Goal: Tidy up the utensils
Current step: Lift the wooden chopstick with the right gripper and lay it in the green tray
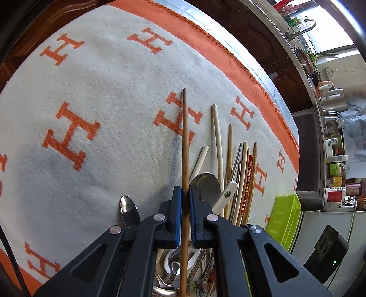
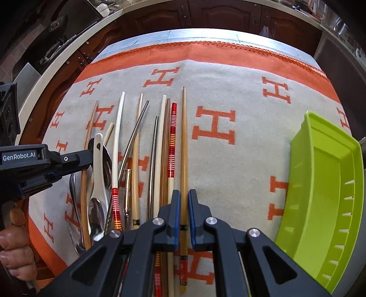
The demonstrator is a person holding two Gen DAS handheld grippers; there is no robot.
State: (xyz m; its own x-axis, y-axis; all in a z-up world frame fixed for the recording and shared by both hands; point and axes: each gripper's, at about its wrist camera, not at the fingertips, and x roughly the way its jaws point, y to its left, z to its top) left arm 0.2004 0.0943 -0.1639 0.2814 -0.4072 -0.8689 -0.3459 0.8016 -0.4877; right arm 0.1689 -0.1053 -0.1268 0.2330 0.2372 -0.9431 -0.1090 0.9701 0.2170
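Note:
My left gripper (image 1: 185,194) is shut on a dark brown chopstick (image 1: 184,141) and holds it over the pile of utensils; it also shows at the left of the right wrist view (image 2: 88,157). My right gripper (image 2: 184,196) is closed around a light bamboo chopstick (image 2: 184,141) that lies on the cloth, jaws touching or nearly touching it. Several chopsticks, among them a red-striped one (image 2: 172,141), metal spoons (image 2: 97,212) and a white ceramic spoon (image 2: 98,169) lie side by side on the cloth. A lime green basket (image 2: 320,187) stands at the right, empty.
A cream blanket with orange H letters and an orange border (image 2: 217,52) covers the table. Dark wooden cabinets (image 2: 228,16) lie beyond the far edge. The left wrist view shows a kitchen counter with jars and a kettle (image 1: 334,102) at the right.

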